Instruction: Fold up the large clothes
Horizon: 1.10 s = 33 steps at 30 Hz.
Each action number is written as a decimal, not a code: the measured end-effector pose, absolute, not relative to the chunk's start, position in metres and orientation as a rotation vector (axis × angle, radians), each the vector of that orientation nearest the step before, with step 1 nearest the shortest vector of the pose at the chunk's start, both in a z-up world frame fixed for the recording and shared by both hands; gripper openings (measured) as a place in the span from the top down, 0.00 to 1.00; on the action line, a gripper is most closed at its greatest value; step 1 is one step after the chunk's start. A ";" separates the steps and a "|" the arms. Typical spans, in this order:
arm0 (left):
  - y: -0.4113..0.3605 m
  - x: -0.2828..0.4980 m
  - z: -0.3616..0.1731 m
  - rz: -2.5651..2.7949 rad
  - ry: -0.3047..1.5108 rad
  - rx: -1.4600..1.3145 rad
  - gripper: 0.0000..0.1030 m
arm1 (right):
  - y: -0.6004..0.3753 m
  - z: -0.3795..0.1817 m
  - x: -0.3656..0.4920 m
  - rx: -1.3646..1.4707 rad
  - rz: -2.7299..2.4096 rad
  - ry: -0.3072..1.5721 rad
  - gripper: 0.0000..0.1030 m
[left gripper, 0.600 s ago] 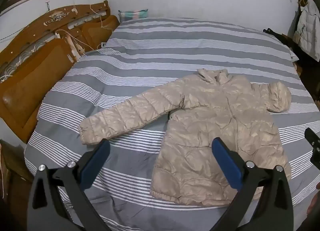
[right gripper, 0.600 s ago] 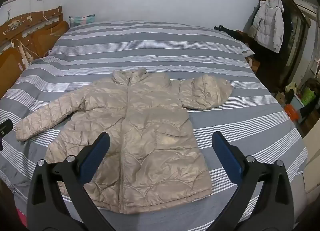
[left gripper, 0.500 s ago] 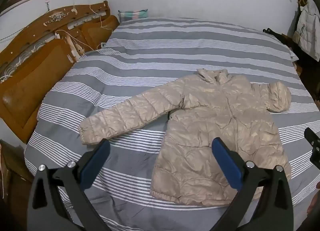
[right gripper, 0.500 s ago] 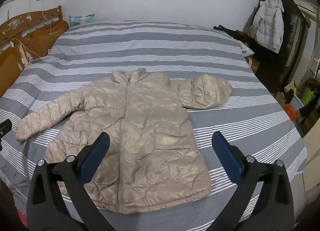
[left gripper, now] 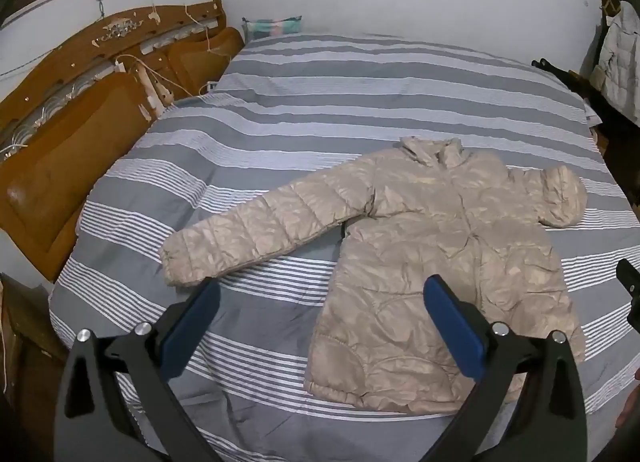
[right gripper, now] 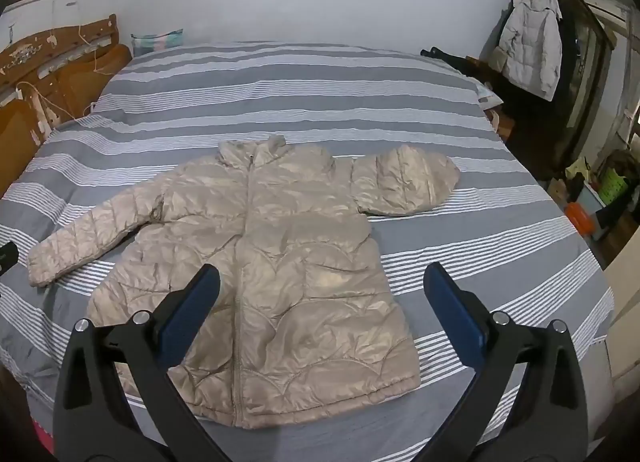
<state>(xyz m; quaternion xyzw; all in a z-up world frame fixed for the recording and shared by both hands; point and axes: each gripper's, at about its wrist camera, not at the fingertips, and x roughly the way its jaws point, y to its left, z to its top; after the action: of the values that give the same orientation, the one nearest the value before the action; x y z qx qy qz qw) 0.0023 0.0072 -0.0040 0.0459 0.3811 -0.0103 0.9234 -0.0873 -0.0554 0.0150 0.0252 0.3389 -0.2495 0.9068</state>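
Observation:
A beige quilted puffer jacket (left gripper: 432, 246) lies front up and zipped on the grey and white striped bed (left gripper: 320, 102). Its left sleeve stretches out flat toward the headboard; its right sleeve (right gripper: 404, 186) is bent back on itself. The jacket also shows in the right wrist view (right gripper: 272, 274). My left gripper (left gripper: 320, 322) is open and empty, held above the bed near the left cuff and hem. My right gripper (right gripper: 320, 310) is open and empty above the jacket's lower half.
A wooden headboard (left gripper: 72, 122) runs along the bed's left side. A small striped pillow (left gripper: 272, 26) lies at the far edge. A pale jacket (right gripper: 532, 42) hangs on a dark wardrobe at the right, with clutter (right gripper: 600, 190) on the floor below.
Both views have shifted only very slightly. The jacket lies as before and both grippers stay open.

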 end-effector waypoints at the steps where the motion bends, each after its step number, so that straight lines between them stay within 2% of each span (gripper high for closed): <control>1: 0.008 0.003 -0.005 -0.021 0.786 0.093 0.02 | -0.055 0.014 -0.085 0.051 -0.516 0.703 0.03; 33: 0.012 0.004 -0.008 -0.013 0.788 0.093 0.02 | -0.058 0.010 -0.087 0.054 -0.506 0.719 0.03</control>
<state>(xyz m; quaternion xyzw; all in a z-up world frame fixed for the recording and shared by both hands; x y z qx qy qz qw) 0.0042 0.0122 -0.0079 0.0455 0.3837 -0.0062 0.9223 -0.0875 -0.0577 0.0103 0.0260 0.3480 -0.2449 0.9045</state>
